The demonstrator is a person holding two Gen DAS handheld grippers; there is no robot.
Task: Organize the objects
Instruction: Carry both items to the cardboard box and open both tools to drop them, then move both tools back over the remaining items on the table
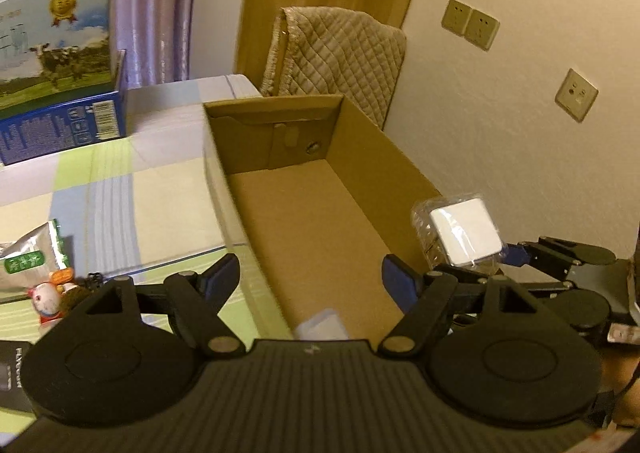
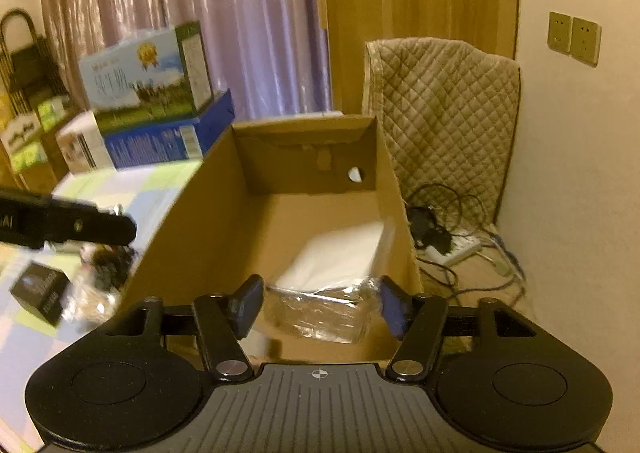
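An open cardboard box [image 1: 352, 157] stands on the checked table; it also shows in the right wrist view [image 2: 200, 237]. My left gripper [image 1: 310, 281] is open and empty over the box's near end. My right gripper [image 2: 320, 305] holds a white block wrapped in clear plastic [image 2: 332, 277] between its fingers, over the box's right side. The same white block [image 1: 466, 235] shows in the left wrist view at the right wall of the box. A pale flat item [image 1: 324, 325] lies on the box floor.
Milk cartons [image 1: 56, 65] are stacked at the table's far left. A green-white packet [image 1: 34, 257], a small cat figure [image 1: 48, 299] and a black box [image 2: 40, 291] lie on the table. A quilted chair [image 2: 444, 121] and cables [image 2: 448, 237] are by the wall.
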